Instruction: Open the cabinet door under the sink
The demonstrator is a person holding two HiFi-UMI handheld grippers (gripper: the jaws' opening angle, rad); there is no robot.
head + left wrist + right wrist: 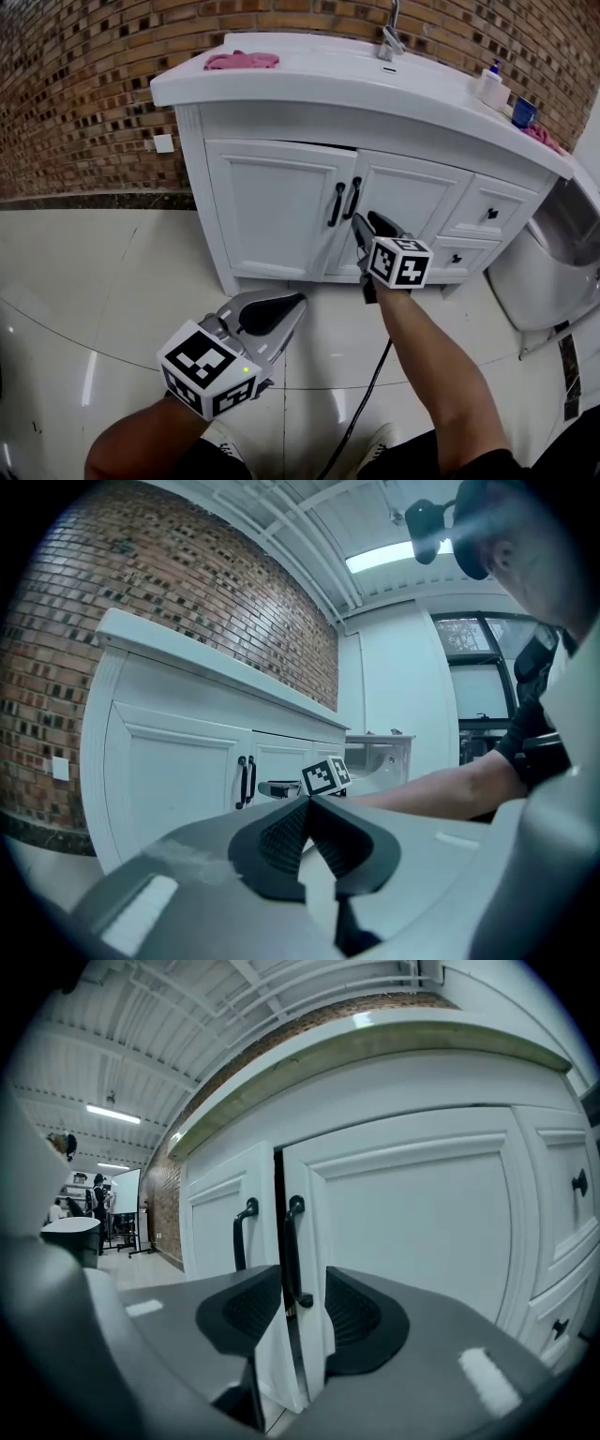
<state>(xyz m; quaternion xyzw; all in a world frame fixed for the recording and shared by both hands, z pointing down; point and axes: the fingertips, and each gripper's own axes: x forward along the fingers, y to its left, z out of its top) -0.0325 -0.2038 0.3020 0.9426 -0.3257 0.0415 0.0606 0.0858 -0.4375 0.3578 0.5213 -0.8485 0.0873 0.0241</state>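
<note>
The white vanity cabinet [272, 202] stands against the brick wall with two doors under the sink. Two black vertical handles sit side by side where the doors meet: the left door handle [336, 204] [242, 1232] and the right door handle [352, 198] [293, 1251]. A dark gap shows between the doors. My right gripper [367, 221] [302, 1288] is open just in front of the handles, with the right door handle's lower end between its pads and untouched. My left gripper [295, 302] [307, 801] hangs low over the floor, shut and empty, away from the cabinet.
A pink cloth [242, 61], a faucet [391, 37], a soap bottle [492, 86] and a blue cup [523, 112] sit on the counter. Drawers [487, 211] flank the doors on the right. A white fixture [553, 262] stands at far right. A cable [366, 403] trails below my right arm.
</note>
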